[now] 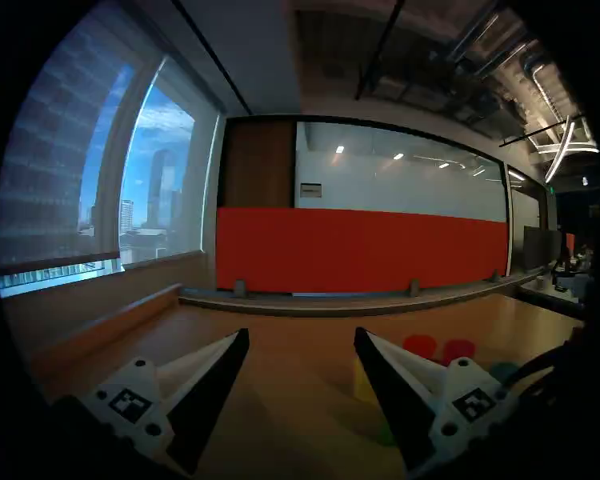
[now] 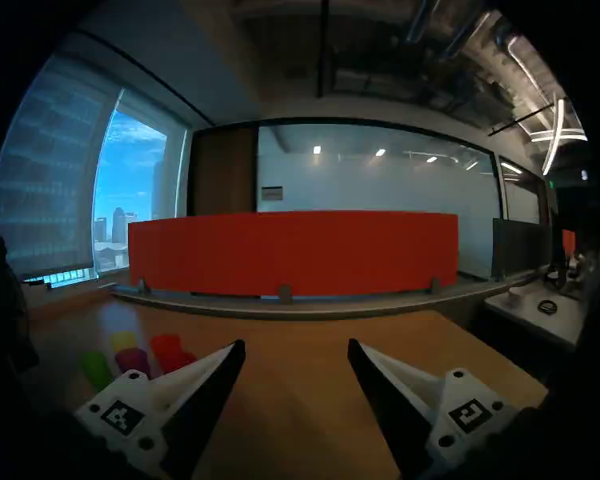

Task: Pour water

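Note:
Several coloured cups stand in a cluster on the wooden table [image 2: 300, 384]. In the right gripper view they sit at the lower left: a green cup [image 2: 94, 366], a yellow cup [image 2: 124, 341], a magenta cup [image 2: 133, 359] and a red cup [image 2: 166, 349], partly behind my left finger. My right gripper [image 2: 296, 346] is open, empty, to the right of them. In the left gripper view the red cup [image 1: 419, 345], magenta cup [image 1: 458, 349] and yellow cup [image 1: 362, 382] lie behind my right finger. My left gripper [image 1: 302, 333] is open with nothing between its fingers.
A red divider panel [image 2: 292, 252] runs along the table's far edge. Large windows [image 1: 152, 192] stand on the left. A second desk [image 2: 540, 308] with small objects lies at the right. A dark shape [image 2: 4, 312] shows at the far left of the right gripper view.

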